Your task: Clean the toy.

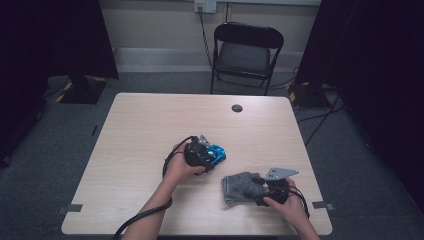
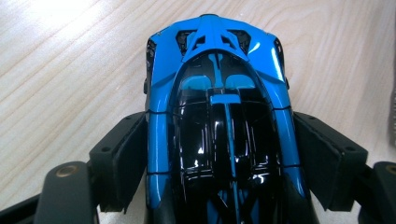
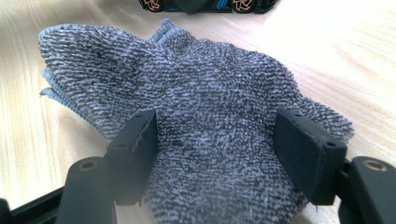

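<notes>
A blue and black toy car [image 1: 218, 152] sits on the wooden table [image 1: 145, 130] near its middle. My left gripper [image 1: 211, 156] is shut on it. In the left gripper view the pads [image 2: 126, 158] press on both flanks of the car [image 2: 219, 93], whose roof faces the camera. Right of it and nearer the front edge lies a grey knitted cloth [image 1: 237, 186], bunched up. My right gripper [image 1: 256, 189] comes at it from the right. In the right gripper view the cloth [image 3: 196, 84] bulges between the two pads [image 3: 303, 149], which are shut on it.
A round cable hole [image 1: 237, 108] is set in the table's far side. A black folding chair [image 1: 247, 50] stands behind the table, with cables on the floor to its right. The car's wheels [image 3: 205, 4] show just beyond the cloth in the right gripper view.
</notes>
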The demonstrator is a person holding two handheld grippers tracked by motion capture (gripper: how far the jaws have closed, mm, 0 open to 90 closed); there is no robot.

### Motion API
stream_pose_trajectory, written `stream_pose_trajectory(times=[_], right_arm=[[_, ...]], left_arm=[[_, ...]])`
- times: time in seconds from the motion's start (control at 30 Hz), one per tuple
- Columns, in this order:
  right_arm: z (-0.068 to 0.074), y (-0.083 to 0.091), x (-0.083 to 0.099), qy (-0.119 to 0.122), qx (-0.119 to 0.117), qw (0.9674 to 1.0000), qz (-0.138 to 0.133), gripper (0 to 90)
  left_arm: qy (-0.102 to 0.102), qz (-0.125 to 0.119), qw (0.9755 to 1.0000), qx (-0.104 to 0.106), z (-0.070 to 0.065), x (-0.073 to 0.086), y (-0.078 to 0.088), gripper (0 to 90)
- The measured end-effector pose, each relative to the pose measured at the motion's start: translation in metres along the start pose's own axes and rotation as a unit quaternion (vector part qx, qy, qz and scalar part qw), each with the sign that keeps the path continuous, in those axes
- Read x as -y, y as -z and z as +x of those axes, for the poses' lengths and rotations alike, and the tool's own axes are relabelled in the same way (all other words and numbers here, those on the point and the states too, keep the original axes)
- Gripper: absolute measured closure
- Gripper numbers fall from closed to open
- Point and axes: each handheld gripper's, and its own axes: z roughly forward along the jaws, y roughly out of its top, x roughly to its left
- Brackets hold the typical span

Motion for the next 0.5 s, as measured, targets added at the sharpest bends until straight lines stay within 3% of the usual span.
stream_pose_trajectory(times=[0.5], right_arm=[[-0.0005, 0.0, 0.0006, -0.004, -0.002, 1.0, -0.003, 31.1]], left_arm=[[0.012, 0.0, 0.9998, -0.012, -0.0039, 0.0017, 0.0022, 26.0]])
